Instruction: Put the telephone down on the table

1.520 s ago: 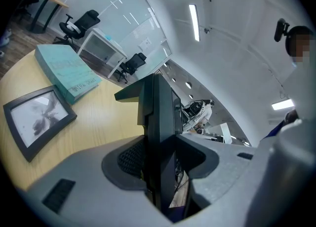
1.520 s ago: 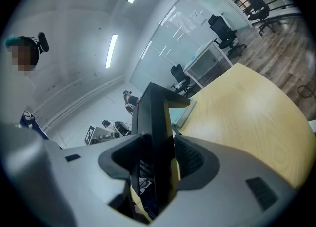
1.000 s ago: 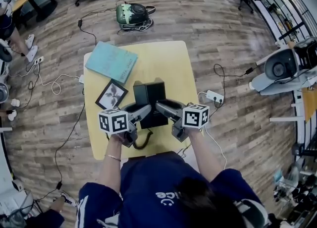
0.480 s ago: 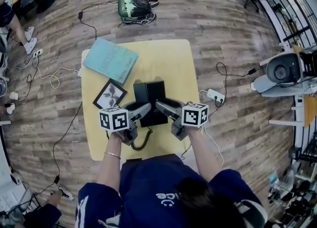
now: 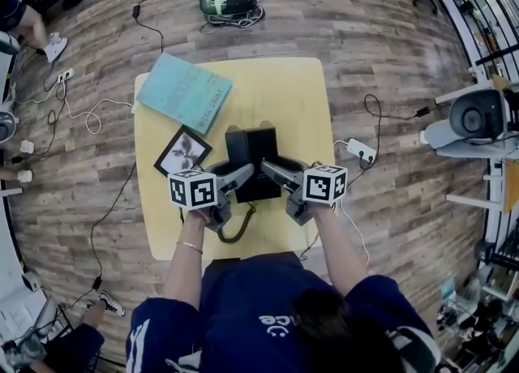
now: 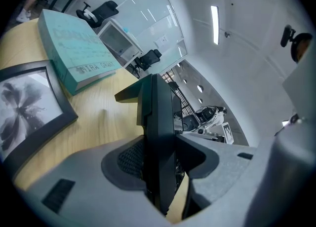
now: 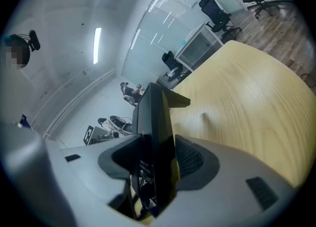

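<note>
Wooden flooring point(image 5: 389, 63) surrounds the yellow bench point(image 5: 280, 92), over whose near half the black telephone point(image 5: 251, 156) is held from both sides, left gripper point(image 5: 241, 175) and right gripper point(image 5: 272, 171) each clamped on one edge, probably to keep it level and clear of the picture frame point(image 5: 182, 152).

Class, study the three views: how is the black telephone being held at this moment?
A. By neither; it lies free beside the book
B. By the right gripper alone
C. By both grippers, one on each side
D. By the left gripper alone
C: the left gripper and the right gripper each have their jaws clamped on an edge of the telephone, and each gripper view shows it between the pads.
</note>
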Tool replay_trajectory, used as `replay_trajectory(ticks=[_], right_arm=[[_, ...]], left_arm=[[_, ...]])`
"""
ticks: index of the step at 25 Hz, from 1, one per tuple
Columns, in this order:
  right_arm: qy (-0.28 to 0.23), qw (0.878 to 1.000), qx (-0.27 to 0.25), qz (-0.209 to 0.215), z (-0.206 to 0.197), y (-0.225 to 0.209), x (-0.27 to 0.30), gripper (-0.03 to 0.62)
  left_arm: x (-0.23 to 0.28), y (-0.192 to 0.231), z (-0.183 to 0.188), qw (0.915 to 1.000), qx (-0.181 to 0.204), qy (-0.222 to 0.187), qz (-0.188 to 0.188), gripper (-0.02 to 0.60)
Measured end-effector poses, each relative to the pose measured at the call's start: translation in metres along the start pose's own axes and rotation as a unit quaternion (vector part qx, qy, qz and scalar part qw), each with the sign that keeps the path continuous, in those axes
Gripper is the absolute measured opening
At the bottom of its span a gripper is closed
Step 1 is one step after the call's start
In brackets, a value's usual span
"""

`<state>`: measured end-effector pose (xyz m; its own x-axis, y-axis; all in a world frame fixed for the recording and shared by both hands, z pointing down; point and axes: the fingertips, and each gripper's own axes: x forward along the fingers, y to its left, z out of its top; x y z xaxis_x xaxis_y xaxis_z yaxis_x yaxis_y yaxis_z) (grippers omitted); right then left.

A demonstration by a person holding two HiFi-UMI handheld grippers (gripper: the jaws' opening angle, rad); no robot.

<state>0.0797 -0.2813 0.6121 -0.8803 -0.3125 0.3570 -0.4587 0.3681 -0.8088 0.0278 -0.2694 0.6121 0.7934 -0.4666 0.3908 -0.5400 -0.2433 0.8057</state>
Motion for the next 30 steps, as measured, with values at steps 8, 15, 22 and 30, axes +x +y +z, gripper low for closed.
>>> replay_trajectory(ticks=[8, 15, 22, 30], right_arm=[[0.005, 1.0, 0.009, -0.006, 0.001, -0.013, 0.008, 0.221], [0.004, 1.0, 0.019, -0.009, -0.002, -0.02, 0.014, 0.222], [-0.001, 1.0, 0.03, -0.008, -0.003, -0.024, 0.016, 0.224], [-0.01, 0.999, 0.029, -0.009, -0.007, -0.028, 0.017, 0.227]], left_arm=[[0.008, 0.012, 0.002, 0.9998, -0.019, 0.002, 0.005, 0.192], [0.01, 0.022, 0.0, 0.9996, -0.024, 0.012, 0.008, 0.192], [0.012, 0.025, 0.0, 0.9996, -0.014, 0.021, 0.009, 0.193], [0.013, 0.028, -0.003, 0.9996, -0.006, 0.026, 0.006, 0.193]])
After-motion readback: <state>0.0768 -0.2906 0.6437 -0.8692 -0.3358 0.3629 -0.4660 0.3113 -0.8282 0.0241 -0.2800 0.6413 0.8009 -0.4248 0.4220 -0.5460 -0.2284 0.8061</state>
